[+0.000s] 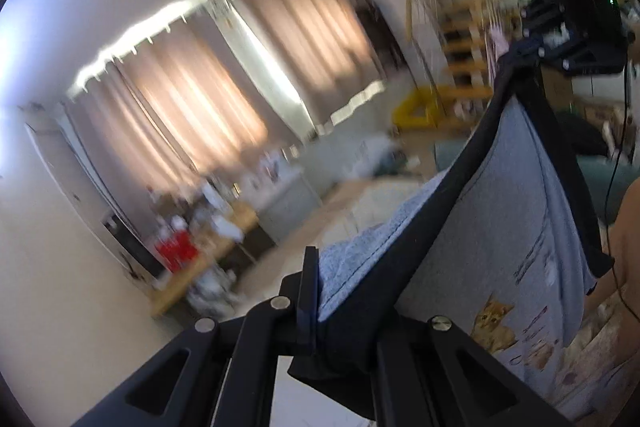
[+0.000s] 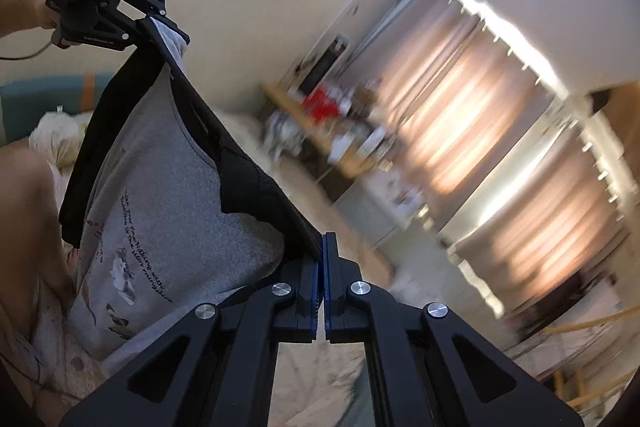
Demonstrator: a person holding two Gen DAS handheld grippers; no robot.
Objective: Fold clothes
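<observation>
A grey T-shirt (image 1: 504,211) with black sleeves and a cat print hangs in the air, stretched between both grippers. My left gripper (image 1: 320,291) is shut on one black shoulder of it. The right gripper (image 1: 532,51) shows at the upper right of the left wrist view, pinching the other shoulder. In the right wrist view my right gripper (image 2: 324,267) is shut on the black edge of the T-shirt (image 2: 168,187), and the left gripper (image 2: 160,23) holds the far end at the upper left. The shirt's lower part hangs out of sight.
A bed with light floral bedding (image 2: 56,359) lies below the shirt. A cluttered wooden desk (image 2: 340,155) stands by the wall. Beige curtains (image 1: 192,99) cover the windows. A yellow object (image 1: 416,111) and a wooden rack (image 1: 468,47) stand across the room.
</observation>
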